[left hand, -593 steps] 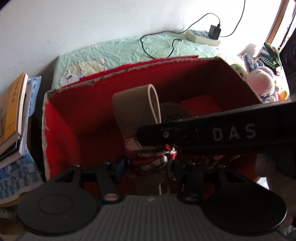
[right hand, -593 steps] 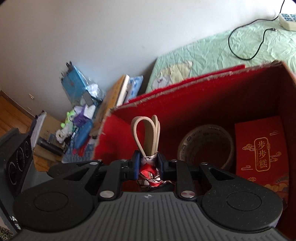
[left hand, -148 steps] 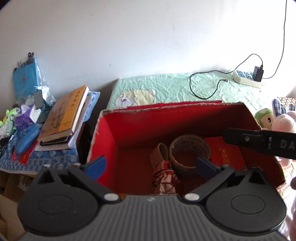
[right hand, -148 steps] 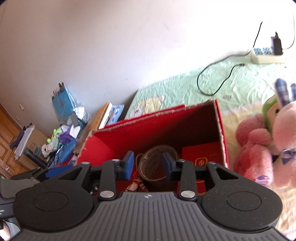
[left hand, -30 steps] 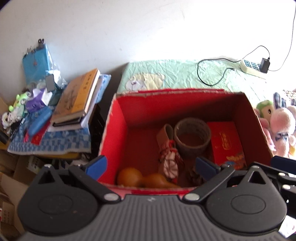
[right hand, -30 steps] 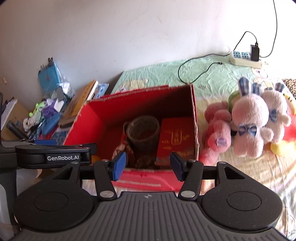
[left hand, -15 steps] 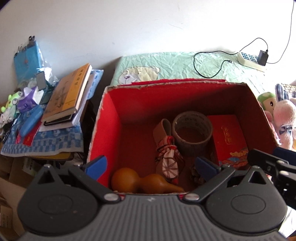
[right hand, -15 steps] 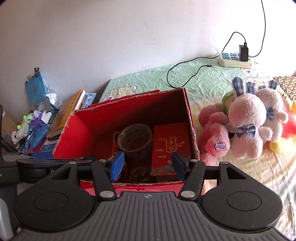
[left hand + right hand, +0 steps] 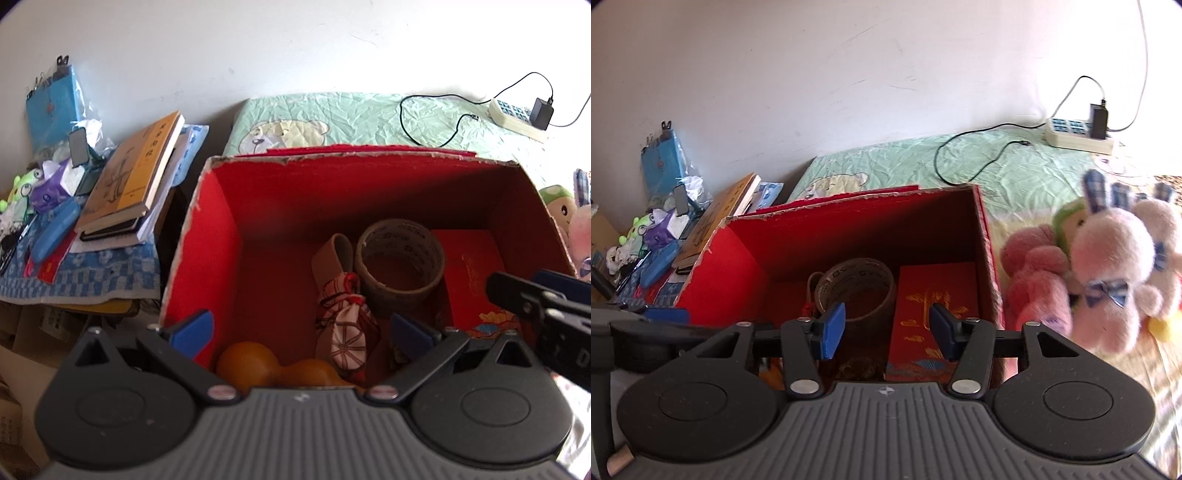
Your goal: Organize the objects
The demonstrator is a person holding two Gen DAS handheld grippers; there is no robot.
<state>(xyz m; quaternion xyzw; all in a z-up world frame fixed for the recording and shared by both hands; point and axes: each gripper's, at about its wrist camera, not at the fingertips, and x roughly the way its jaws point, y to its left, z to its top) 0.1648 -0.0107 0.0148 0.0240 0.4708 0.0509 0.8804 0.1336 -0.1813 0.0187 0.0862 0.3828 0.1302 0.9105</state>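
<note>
An open red cardboard box [image 9: 332,157] holds a brown tape roll [image 9: 400,258], a flat red packet [image 9: 476,266], a patterned cloth pouch [image 9: 347,328] with a tan loop, and an orange gourd [image 9: 266,365]. My left gripper [image 9: 301,332] hovers open over the box's near wall, with nothing between its blue pads. My right gripper [image 9: 887,328] hangs above the near right part of the box [image 9: 849,197], over the tape roll [image 9: 857,288] and the red packet [image 9: 934,295]. Its jaws are closing and grip nothing.
Several plush toys [image 9: 1108,266] lie on the bed right of the box. A power strip [image 9: 1078,138] and black cable sit on the green sheet behind. Books [image 9: 136,181] and clutter are stacked on a low table to the left.
Both grippers have sunk and come closer to the box, which now looms larger. The right jaws have narrowed slightly. The things inside the box have not moved.
</note>
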